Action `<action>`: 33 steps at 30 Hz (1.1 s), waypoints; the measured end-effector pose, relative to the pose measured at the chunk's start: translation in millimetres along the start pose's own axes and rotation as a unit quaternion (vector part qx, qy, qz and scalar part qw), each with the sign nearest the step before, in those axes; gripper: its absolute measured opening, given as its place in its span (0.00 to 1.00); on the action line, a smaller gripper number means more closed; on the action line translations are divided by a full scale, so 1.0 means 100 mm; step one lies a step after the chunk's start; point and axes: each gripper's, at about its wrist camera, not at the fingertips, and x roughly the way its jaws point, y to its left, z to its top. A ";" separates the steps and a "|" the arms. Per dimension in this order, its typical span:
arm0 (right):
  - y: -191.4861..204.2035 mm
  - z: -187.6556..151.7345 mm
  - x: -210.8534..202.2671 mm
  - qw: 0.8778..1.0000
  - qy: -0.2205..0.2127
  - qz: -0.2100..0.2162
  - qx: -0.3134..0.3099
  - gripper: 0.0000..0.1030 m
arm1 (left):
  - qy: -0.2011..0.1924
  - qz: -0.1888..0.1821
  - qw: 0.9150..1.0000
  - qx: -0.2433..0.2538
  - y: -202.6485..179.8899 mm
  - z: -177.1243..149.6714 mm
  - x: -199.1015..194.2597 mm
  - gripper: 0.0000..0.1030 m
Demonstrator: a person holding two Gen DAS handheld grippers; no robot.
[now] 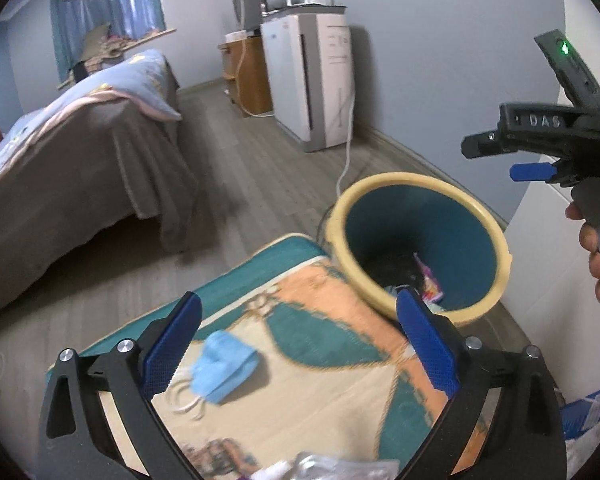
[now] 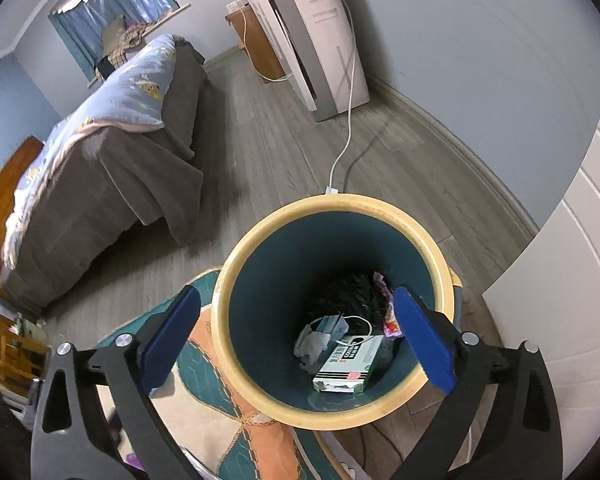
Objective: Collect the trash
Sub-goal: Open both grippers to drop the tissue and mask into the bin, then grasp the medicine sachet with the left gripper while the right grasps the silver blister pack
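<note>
The bin [image 2: 440, 280], teal inside with a pale yellow rim, stands on the floor against the edge of the patterned mat [image 1: 320, 344]. It already holds a green-and-white carton [image 2: 346, 368], a crumpled mask [image 2: 328, 326], a bright wrapper [image 2: 390, 320] and something dark.

The right tongs [image 2: 300, 340] hang directly over the bin's mouth, spread fully wide with nothing between the pads. The left tongs [image 1: 298, 344] are equally wide and empty, aimed down at the mat.

The next piece to collect looks to be the blue face mask [image 1: 224, 364], lying on the mat just inside the left tongs' left pad, ear loops trailing toward the camera. To do it well, I would centre the left tongs over the mask's folded body, not the loops, lower until both pads straddle it, and close fully, since thin cloth slips out of a loose grip. Some pale, crinkled scraps [image 1: 324, 466] at the bottom edge may be more trash; they are too blurred to name.

The right tongs' body, seen from the left wrist, reads "DAS" [image 1: 544, 121]. The carton's dark label is too small to read.
</note>
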 end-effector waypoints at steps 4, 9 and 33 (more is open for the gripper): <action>0.14 -0.02 -0.02 0.999 -0.001 -0.033 -0.037 0.94 | -0.001 0.017 1.000 -0.007 0.22 -0.08 -0.24 0.94; 0.26 -0.08 -0.05 0.998 -0.004 -0.038 -0.053 0.94 | 0.005 0.041 0.999 -0.021 0.51 -0.25 -0.59 0.94; 1.59 -1.34 0.13 0.967 0.111 -0.027 -0.227 0.94 | 0.060 0.071 0.988 -0.122 1.23 -1.31 -1.05 0.95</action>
